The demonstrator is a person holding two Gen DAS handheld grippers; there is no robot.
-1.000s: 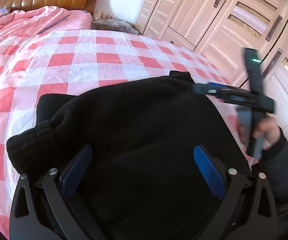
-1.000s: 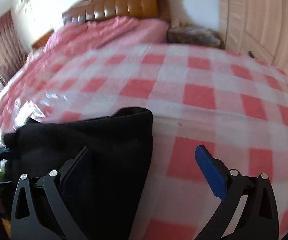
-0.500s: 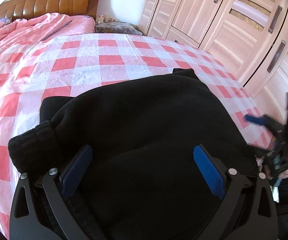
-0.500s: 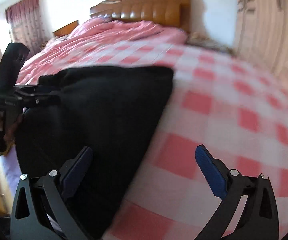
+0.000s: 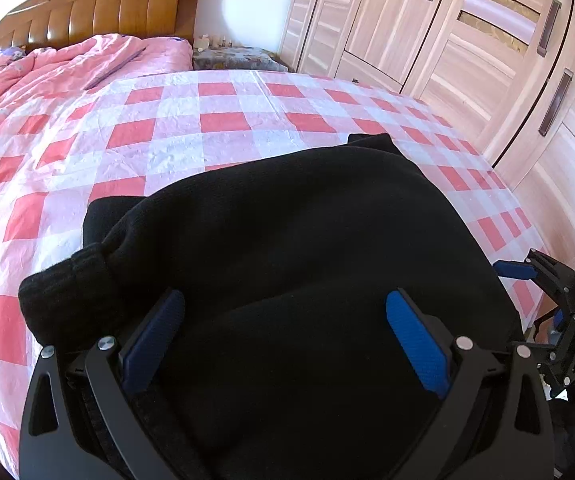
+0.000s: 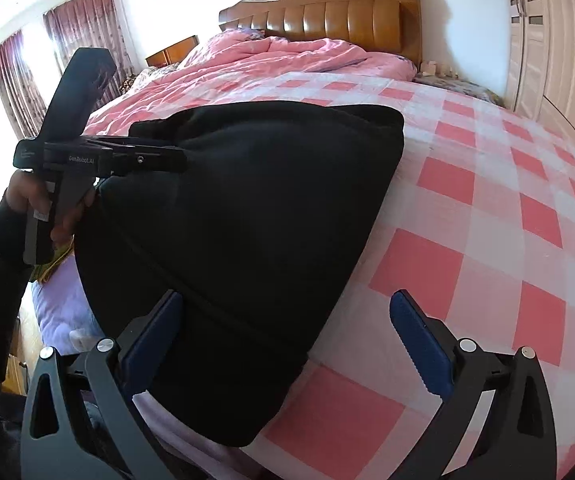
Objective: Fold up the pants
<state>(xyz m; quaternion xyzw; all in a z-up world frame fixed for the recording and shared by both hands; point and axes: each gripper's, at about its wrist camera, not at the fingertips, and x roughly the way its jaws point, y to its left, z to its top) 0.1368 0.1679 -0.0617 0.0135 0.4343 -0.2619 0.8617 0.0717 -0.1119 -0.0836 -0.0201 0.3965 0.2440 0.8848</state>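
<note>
The black pants [image 5: 287,264] lie folded over on the red-and-white checked bed cover [image 5: 223,124], with a ribbed cuff [image 5: 67,292] at the left. My left gripper [image 5: 285,336] is open, its blue pads spread just above the pants near the bed's front edge. My right gripper [image 6: 287,336] is open over the right edge of the pants [image 6: 239,216]. The left gripper [image 6: 127,156] shows in the right wrist view at the pants' left side. The right gripper [image 5: 515,270] shows at the right edge of the left wrist view.
A pink quilt [image 5: 67,64] is bunched at the wooden headboard [image 6: 327,8]. Wardrobe doors [image 5: 467,40] line the right side. A small cluttered bedside table [image 5: 231,56] stands by the headboard. Curtains [image 6: 15,80] hang at the far left.
My right gripper swung down and back to the near right corner of the pants. My left gripper stayed open over the pants and barely moved.
</note>
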